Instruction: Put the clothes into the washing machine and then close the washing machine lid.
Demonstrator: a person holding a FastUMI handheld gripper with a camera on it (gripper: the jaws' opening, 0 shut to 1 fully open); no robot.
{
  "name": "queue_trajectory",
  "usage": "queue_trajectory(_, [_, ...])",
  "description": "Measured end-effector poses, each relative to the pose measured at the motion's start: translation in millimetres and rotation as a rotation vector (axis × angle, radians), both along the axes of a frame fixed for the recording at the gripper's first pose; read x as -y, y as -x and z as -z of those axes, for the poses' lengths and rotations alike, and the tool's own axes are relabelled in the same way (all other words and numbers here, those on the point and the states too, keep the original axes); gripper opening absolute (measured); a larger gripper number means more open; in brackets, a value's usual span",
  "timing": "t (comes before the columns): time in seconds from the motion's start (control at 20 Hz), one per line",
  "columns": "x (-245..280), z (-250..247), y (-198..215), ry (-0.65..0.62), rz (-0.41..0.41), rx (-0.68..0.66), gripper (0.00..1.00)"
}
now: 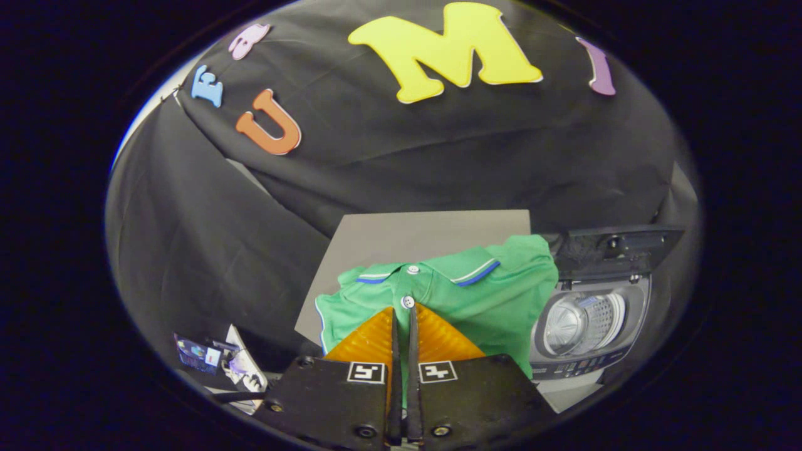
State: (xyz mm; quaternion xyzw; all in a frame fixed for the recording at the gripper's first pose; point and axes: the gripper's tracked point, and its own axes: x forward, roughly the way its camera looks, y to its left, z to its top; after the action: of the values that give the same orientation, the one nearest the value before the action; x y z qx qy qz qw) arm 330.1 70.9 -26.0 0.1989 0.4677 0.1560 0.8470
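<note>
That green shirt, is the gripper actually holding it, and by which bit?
Yes, it seems so: the gripper is closed on the green polo shirt, pinching the front placket just below the collar, near the buttons.

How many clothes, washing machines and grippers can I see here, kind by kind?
Clothes: 1, a green polo shirt, pinched between the gripper's nearly closed fingers.
Washing machines: 1, washing machine beside the shirt, its lid up.
Grippers: 1, gripper.
Total: 3

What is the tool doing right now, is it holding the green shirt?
Tool: closed, fingers nearly together with a thin fold of the green shirt between them, so it seems to be gripping the shirt beside the open washing machine.
</note>
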Motion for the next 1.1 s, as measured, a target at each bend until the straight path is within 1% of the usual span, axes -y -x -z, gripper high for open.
queue_trajectory(0.15, [21, -1, 6, 0.019, 0.065, 0.023, 0.07])
queue_trajectory(0.4, [81, -5, 33, 0.045, 0.209, 0.047, 0.07])
queue_trajectory(0.7, [141, 2, 49, 0.039, 0.327, 0.052, 0.07])
queue_trajectory(0.95, [194, 18, 53, 0.001, 0.378, 0.036, 0.07])
queue_trajectory(1.1, [231, 33, 47, -0.020, 0.385, 0.019, 0.07])
